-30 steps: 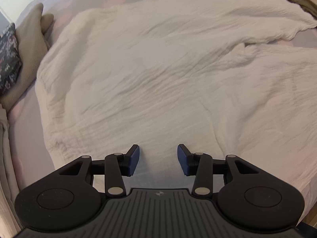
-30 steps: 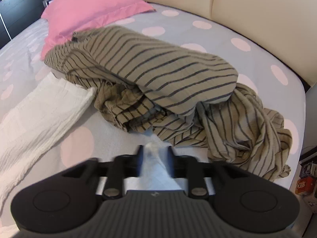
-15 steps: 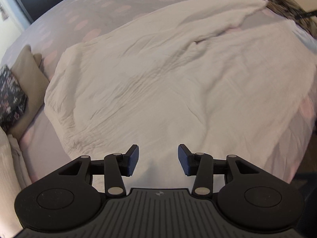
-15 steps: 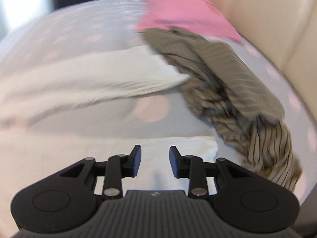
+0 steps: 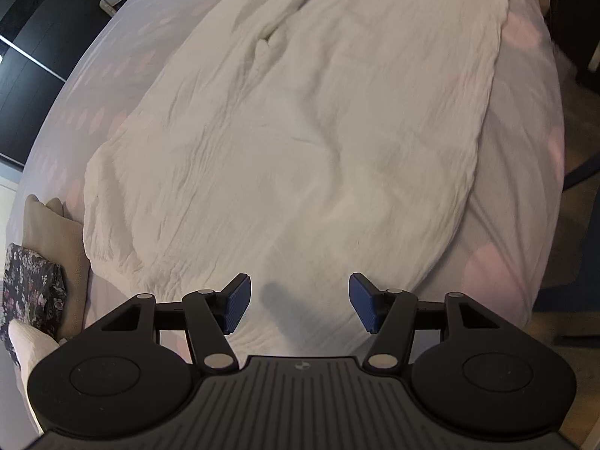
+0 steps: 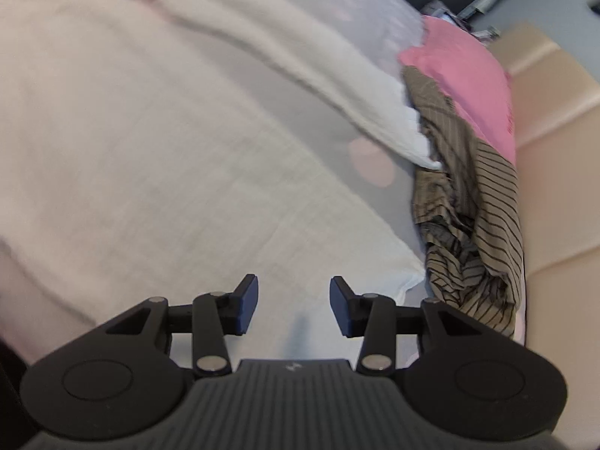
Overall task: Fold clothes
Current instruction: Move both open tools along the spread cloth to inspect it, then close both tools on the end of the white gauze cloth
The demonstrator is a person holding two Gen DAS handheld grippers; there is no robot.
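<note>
1. Both views have swung round; the white garment lies spread flat on the bed.
2. Left gripper and right gripper: jaws opening, empty, ready for a fresh fold.

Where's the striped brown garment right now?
Right wrist view, right side: the striped brown garment lies bunched between the white cloth and the pink pillow.

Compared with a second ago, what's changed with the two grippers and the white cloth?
The right gripper has let go of the white cloth it pinched; its jaws are opening, empty. The left gripper, also empty, is opening wider. Both views have swung. The cloth stays spread; the striped garment is unmoved.
</note>
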